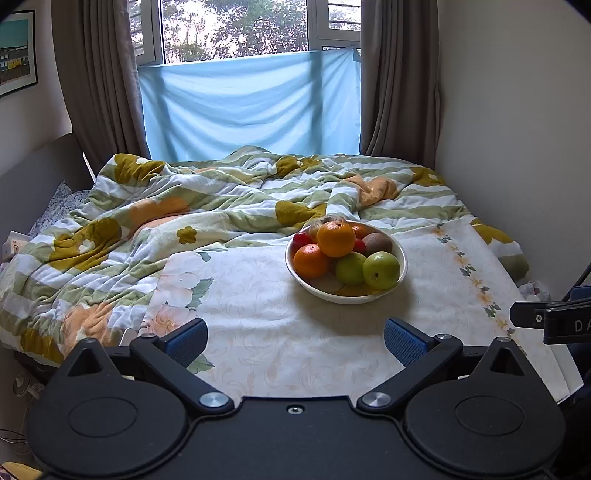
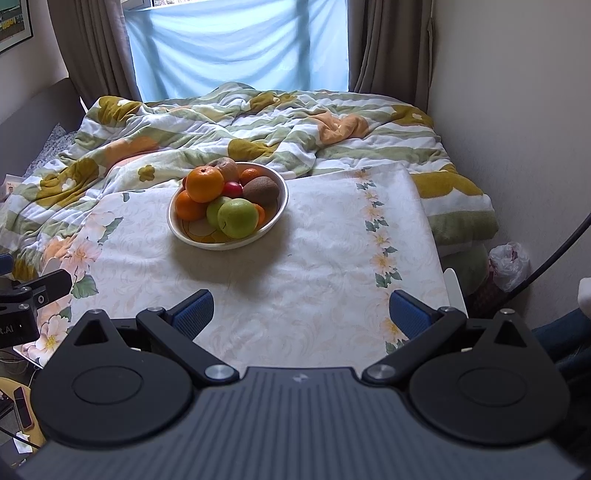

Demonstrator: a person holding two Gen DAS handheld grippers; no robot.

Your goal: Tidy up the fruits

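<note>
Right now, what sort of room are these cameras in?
Most likely a bedroom: a bed under a rumpled green, white and mustard floral quilt, grey-brown curtains at a window, and the white bowl of fruit on a cloth-covered surface beside the bed.

- Fruit bowl (image 1: pixel 400 258) sits on a cloth-covered table (image 1: pixel 258 332), with fruits (image 1: pixel 335 238) piled in it.
- Rumpled quilt (image 1: pixel 184 199) lies behind the table, window (image 1: pixel 236 29) beyond.

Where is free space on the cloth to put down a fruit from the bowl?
Bare cloth lies between the bowl and both open grippers, left gripper and right gripper. More lies between the bowl and the flower border. The bowl itself is crowded, and behind it is the rumpled quilt.
</note>
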